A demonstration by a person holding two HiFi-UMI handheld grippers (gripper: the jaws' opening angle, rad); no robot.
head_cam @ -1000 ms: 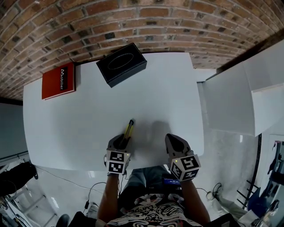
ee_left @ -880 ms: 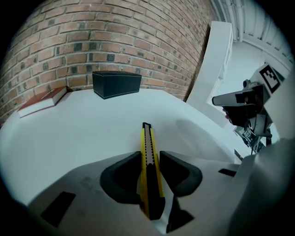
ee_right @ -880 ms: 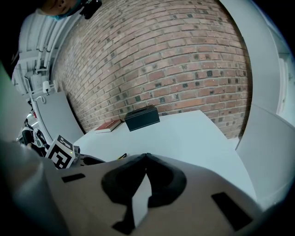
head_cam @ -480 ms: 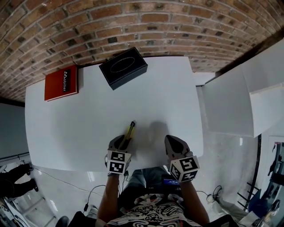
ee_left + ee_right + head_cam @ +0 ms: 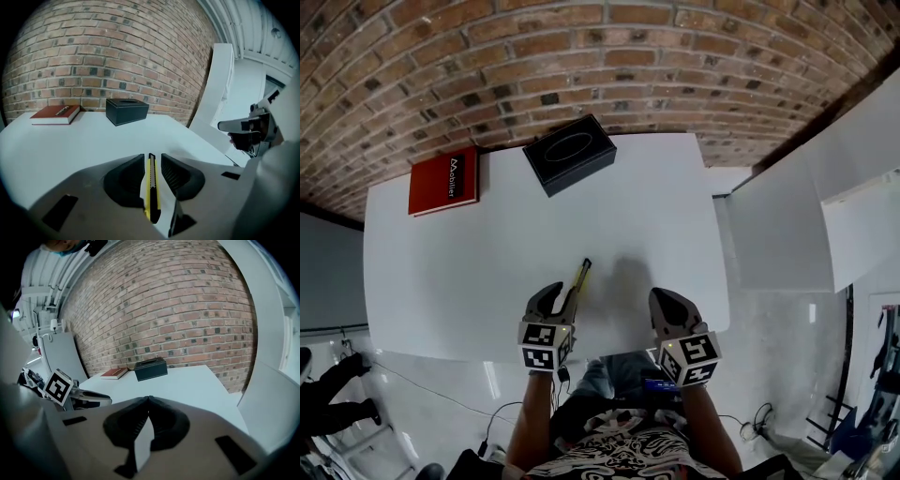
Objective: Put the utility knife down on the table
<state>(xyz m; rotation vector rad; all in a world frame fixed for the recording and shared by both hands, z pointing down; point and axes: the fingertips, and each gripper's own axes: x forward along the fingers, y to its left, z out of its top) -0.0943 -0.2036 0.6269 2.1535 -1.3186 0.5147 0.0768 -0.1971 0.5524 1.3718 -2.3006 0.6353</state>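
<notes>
Utility knife [image 5: 579, 279], yellow with a black slider, sits at lower centre of the head view, over the near part of the white table [image 5: 487, 253]. Its tip points away from you, toward the brick wall [image 5: 581, 56] that fills the top of the frame.

The table takes up the middle of the picture. On its far edge, a black box [image 5: 569, 153] with an oval opening in its top stands at upper centre. A red book [image 5: 444, 179] lies flat to the box's left, at upper left and apart from it.

Your left gripper [image 5: 562, 292] is at lower centre-left, by the table's near edge. In the left gripper view its jaws stand slightly apart with the knife [image 5: 151, 183] lengthwise between them. The left jaw is close against it and a thin strip of white shows on the right side. Whether the knife rests on the tabletop cannot be told.

Your right gripper [image 5: 667, 298], at lower centre-right and well apart from the knife, has its jaws closed tip to tip on nothing.
</notes>
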